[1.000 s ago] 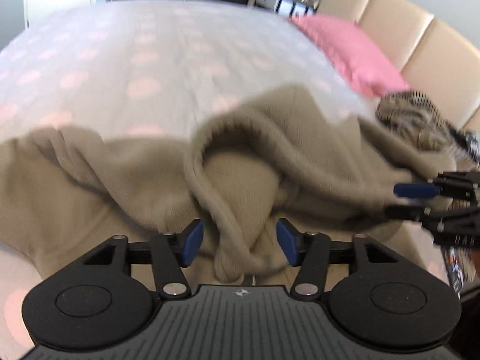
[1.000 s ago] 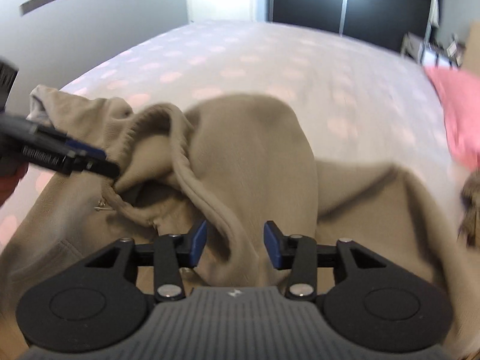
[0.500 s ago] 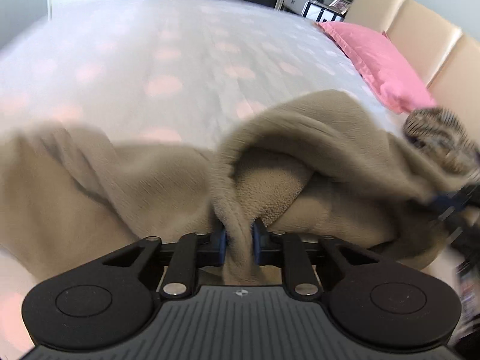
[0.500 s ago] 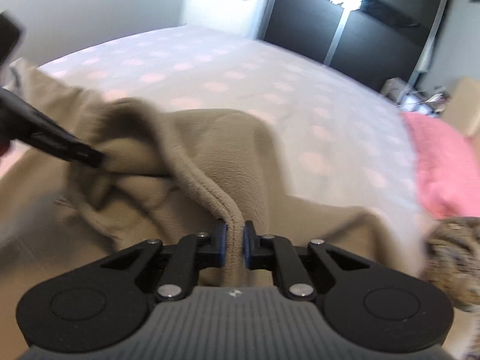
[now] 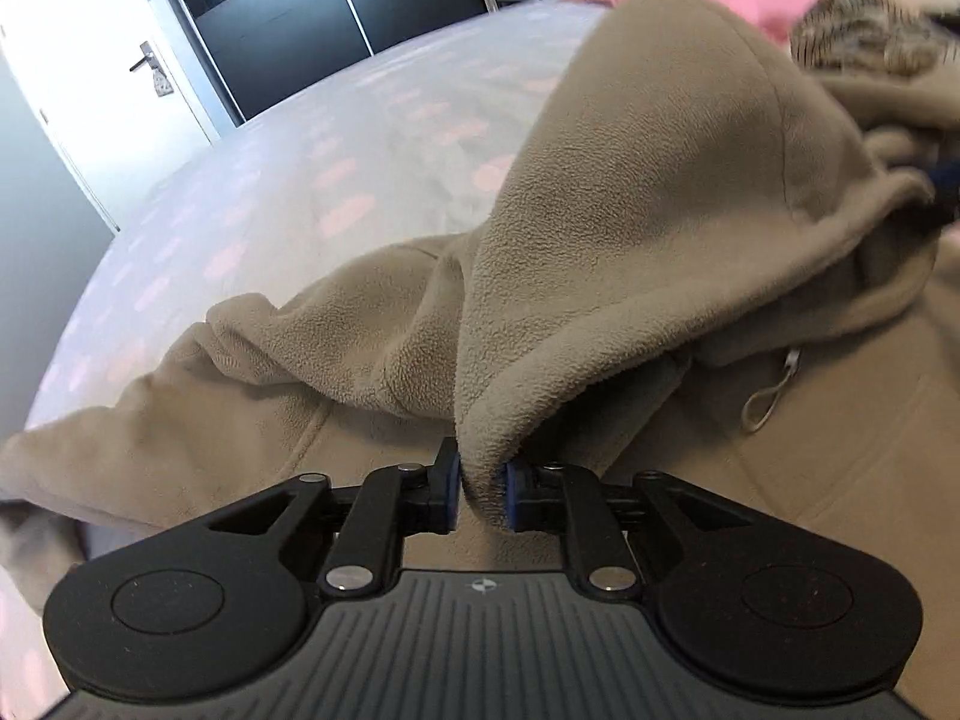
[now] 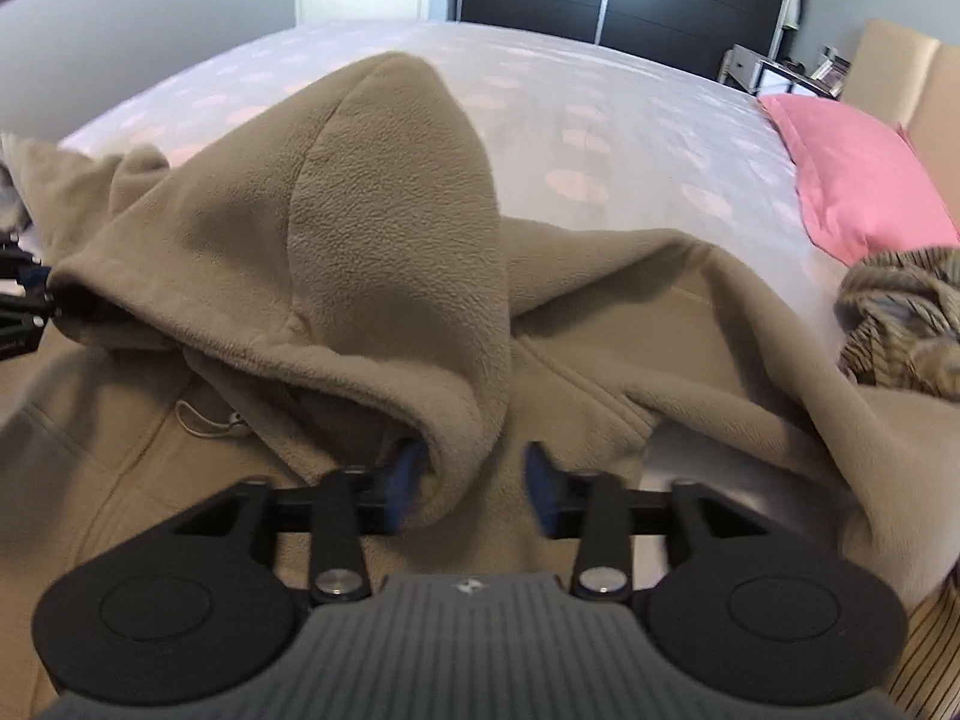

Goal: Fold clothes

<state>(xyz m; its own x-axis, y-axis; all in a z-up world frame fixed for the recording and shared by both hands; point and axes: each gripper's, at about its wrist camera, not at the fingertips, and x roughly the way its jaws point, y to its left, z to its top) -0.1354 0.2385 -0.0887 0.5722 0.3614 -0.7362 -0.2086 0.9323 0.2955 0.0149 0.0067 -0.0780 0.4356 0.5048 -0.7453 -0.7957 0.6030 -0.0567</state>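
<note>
- Hoodie [image 6: 372,210] is lying rumpled on the bed [image 6: 600,114], hood tented, no neat fold showing.
- Left gripper [image 5: 483,495] is pinching the hood's edge.
- Right gripper [image 6: 474,495] is hanging released around the hood's rim.

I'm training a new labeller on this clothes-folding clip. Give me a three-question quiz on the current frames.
1. True or false: the left gripper is shut on the hood of the beige fleece hoodie.
2. The right gripper is: A) open, B) clamped on the pink pillow, C) out of view.
3. Fill in: the striped garment lies on the hoodie's ____ side in the right wrist view.

Key: 1 true; 2 A; 3 right.
</note>
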